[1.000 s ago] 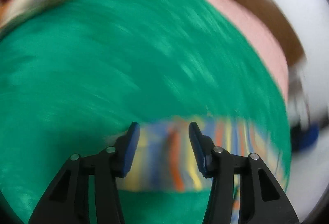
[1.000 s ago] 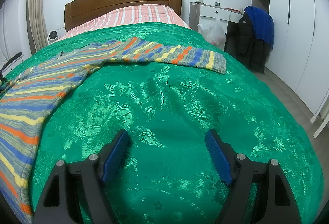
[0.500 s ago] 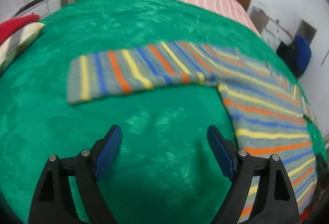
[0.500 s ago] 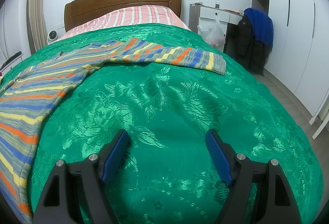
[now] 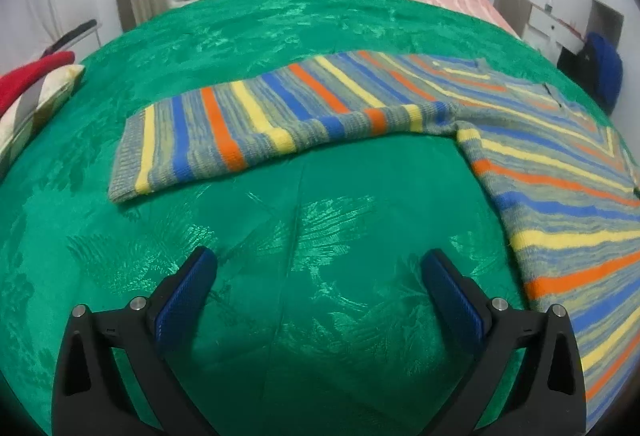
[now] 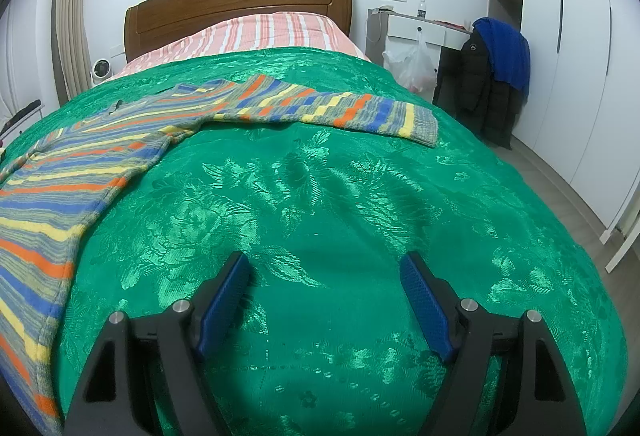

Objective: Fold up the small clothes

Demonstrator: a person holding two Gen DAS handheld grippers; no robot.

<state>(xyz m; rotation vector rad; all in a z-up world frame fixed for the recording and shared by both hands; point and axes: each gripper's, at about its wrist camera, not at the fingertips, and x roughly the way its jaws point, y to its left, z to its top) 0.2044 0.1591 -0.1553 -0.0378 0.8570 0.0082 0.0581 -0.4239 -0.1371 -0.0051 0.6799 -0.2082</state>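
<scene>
Striped knit sweater (image 5: pixel 540 155) lies flat on the green bedspread (image 6: pixel 340 195), sleeves at ten and two o'clock; both the left gripper (image 5: pixel 318 288) and right gripper (image 6: pixel 324 288) gape empty, risking pinching slippery satin underneath.

The striped sweater (image 5: pixel 560 171) runs off the right edge of the left wrist frame and off the lower left in the right wrist view (image 6: pixel 48 203); its hem is unseen. Items on the desk (image 6: pixel 424 23) are too small to identify.
</scene>
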